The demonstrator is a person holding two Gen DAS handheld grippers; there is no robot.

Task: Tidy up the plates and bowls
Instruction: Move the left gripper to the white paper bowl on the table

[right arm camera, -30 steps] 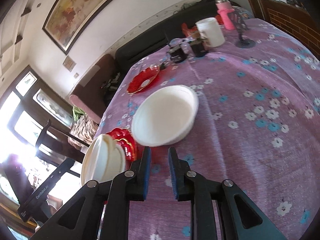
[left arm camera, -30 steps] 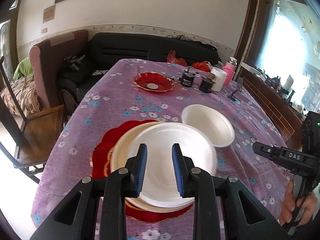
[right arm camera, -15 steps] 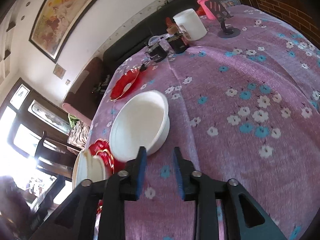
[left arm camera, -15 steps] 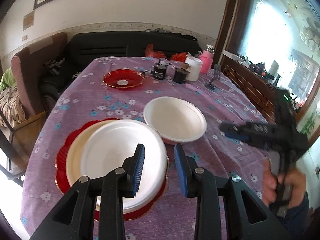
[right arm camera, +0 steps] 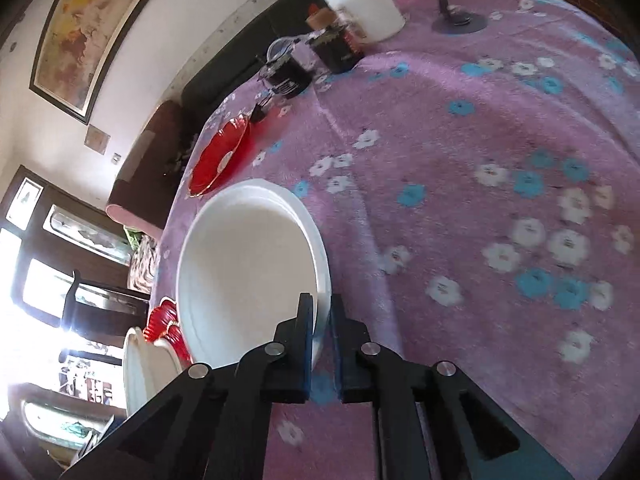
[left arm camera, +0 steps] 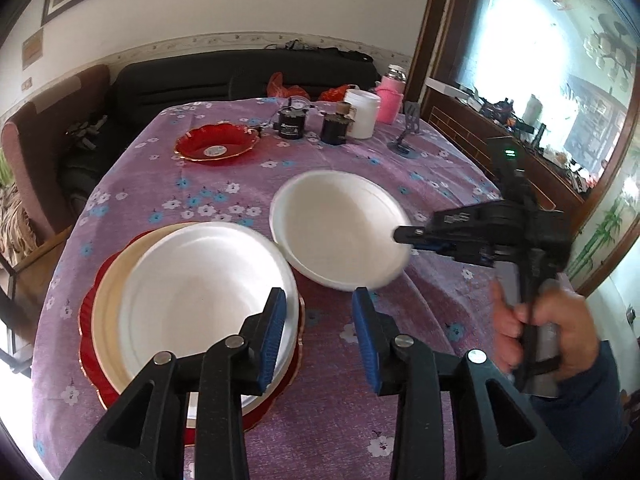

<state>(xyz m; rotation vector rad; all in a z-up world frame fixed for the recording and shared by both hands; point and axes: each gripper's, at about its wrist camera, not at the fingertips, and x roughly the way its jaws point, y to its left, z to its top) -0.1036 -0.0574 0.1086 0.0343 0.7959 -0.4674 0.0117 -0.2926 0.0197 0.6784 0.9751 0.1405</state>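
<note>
A white bowl (left arm camera: 336, 228) sits mid-table on the purple flowered cloth. My right gripper (right arm camera: 322, 320) is shut on its near rim; in the left wrist view the right gripper (left arm camera: 404, 236) reaches the bowl's right edge, held by a hand (left arm camera: 548, 328). Left of the bowl is a stack: a white plate (left arm camera: 200, 292) on a cream plate (left arm camera: 108, 280) on a red plate (left arm camera: 86, 320). My left gripper (left arm camera: 319, 300) hovers just right of the stack. Its jaws are opening, with nothing between them. A small red dish (left arm camera: 216, 144) lies farther back.
At the table's far end stand two dark jars (left arm camera: 292, 124), a white tub (left arm camera: 362, 114), a pink bottle (left arm camera: 390, 100) and a phone stand (left arm camera: 408, 140). A black sofa (left arm camera: 200, 76) and an armchair (left arm camera: 32, 140) are behind. A wooden sideboard (left arm camera: 460, 120) runs along the right.
My right gripper came down to the white bowl and shut on its rim. My left gripper slid right, off the plate stack, and its jaws widened.
</note>
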